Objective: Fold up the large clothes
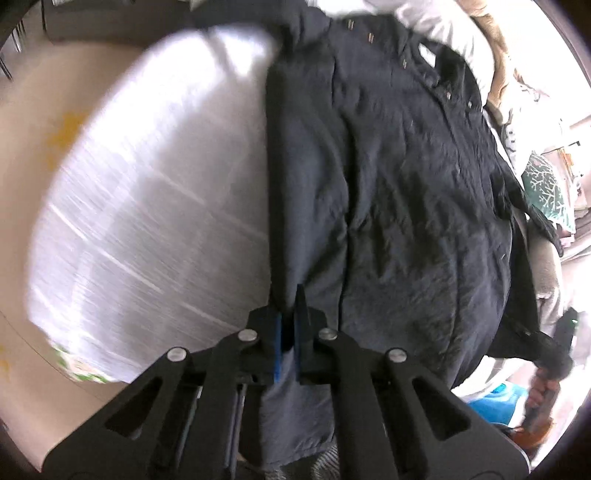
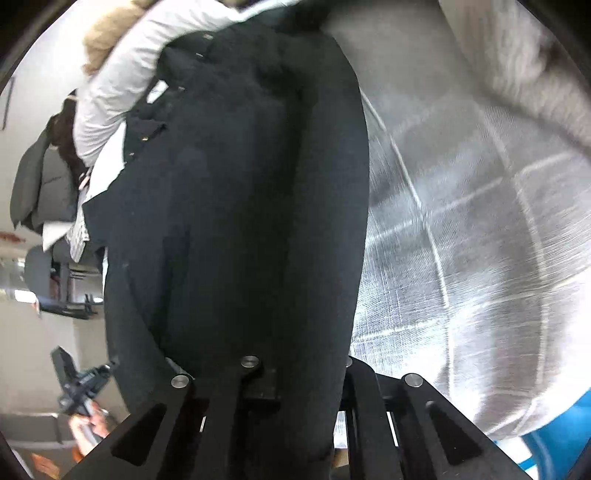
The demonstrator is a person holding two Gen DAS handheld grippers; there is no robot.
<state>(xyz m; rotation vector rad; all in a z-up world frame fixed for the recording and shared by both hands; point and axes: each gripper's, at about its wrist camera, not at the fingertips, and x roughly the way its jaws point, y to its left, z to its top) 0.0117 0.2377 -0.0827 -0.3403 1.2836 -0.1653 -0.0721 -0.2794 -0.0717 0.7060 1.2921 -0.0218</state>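
Bright daylight glare, motion blur, fisheye-warped dark edges

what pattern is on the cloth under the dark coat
Pale grey tablecloth with a thin white grid, clearest in the right wrist view.

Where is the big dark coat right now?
The dark coat lies on the white checked cloth, right half of the left wrist view, its edge pinched by the left gripper.

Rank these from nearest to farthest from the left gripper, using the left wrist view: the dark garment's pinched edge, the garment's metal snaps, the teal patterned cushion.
1. The pinched edge of the dark garment, between the left gripper fingers.
2. The teal patterned cushion, far right, beyond the garment.
3. The metal snaps, at the top; their order against the cushion is too close to call.
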